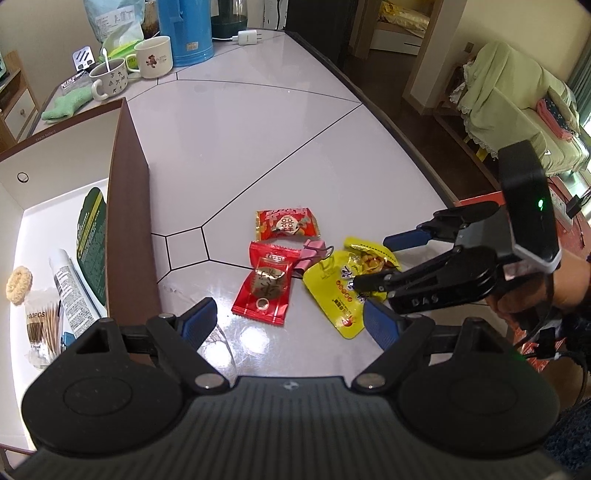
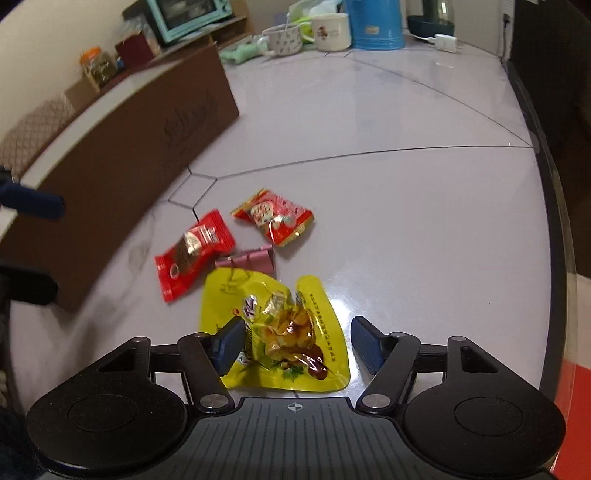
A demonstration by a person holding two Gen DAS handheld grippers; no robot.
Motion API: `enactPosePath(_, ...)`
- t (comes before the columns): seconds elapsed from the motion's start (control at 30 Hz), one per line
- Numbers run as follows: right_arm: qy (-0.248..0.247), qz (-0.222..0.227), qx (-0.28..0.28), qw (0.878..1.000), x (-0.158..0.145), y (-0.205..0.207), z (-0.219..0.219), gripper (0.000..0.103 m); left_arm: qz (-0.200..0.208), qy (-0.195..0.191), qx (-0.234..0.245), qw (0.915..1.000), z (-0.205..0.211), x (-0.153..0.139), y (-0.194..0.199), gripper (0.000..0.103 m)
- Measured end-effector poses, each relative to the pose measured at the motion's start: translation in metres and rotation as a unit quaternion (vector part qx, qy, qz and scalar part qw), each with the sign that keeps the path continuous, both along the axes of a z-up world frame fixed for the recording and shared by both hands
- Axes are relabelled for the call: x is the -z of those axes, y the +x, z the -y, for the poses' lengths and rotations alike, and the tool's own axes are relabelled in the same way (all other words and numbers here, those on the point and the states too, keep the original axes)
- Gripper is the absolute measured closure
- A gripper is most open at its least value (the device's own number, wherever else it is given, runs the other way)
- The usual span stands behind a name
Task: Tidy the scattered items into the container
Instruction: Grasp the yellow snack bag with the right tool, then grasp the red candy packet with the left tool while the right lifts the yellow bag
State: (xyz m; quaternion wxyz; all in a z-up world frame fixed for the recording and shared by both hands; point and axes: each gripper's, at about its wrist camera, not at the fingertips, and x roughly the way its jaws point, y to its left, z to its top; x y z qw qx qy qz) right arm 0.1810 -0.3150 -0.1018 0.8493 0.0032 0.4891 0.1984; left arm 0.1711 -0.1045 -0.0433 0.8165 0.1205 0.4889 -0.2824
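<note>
A yellow snack packet [image 2: 280, 332] [image 1: 341, 291] lies on the pale table, and my right gripper [image 2: 295, 345] [image 1: 373, 262] stands open over it, one blue pad on each side. Beside it lie a pink binder clip [image 2: 251, 261] [image 1: 308, 254], a red candy packet [image 2: 192, 254] [image 1: 267, 284] and a second red wrapper [image 2: 275, 216] [image 1: 286, 225]. My left gripper [image 1: 291, 321] is open and empty, above the table next to the brown-walled box [image 1: 127, 206] [image 2: 122, 155]. Inside the box lie a tube [image 1: 72, 288], a cotton swab pack [image 1: 40, 328] and a green packet [image 1: 90, 236].
Mugs [image 1: 153, 57], a blue jug [image 1: 184, 29], a green cloth [image 1: 68, 105] and a white charger [image 1: 249, 37] crowd the table's far end. The table edge [image 1: 402, 129] curves along the right. A person's hand [image 1: 535, 291] holds the right gripper.
</note>
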Motion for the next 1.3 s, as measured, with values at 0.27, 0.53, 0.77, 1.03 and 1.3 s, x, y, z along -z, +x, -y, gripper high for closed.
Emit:
enactPosePath(0.27, -0.045, 0.032, -0.044, 0.997, 0.005, -0.012, -0.015, 0.045, 0.002, 0.006, -0.005, 1.0, -0.002, 0.002, 0.005, 0.02)
enactPosePath(0.53, -0.023, 0.003, -0.001, 1.0, -0.001, -0.035, 0.008, 0.06, 0.011, 0.01, 0.01, 0.9998, 0.005, 0.006, 0.005, 0.022)
enactPosePath(0.77, 0.038, -0.019, 0.088, 0.995, -0.012, -0.053, 0.045, 0.06, 0.027, 0.051, 0.049, 0.9971, 0.031, 0.03, 0.011, 0.037)
enactPosePath(1.03, 0.084, -0.015, 0.137, 0.987, -0.022, -0.052, 0.062, 0.06, -0.004, 0.105, 0.063, 0.9925, 0.05, 0.072, 0.043, 0.044)
enactPosePath(1.3, 0.108, -0.02, 0.158, 0.981, -0.024, -0.047, 0.066, 0.06, -0.028, 0.117, 0.056, 0.9912, 0.052, 0.093, 0.06, 0.044)
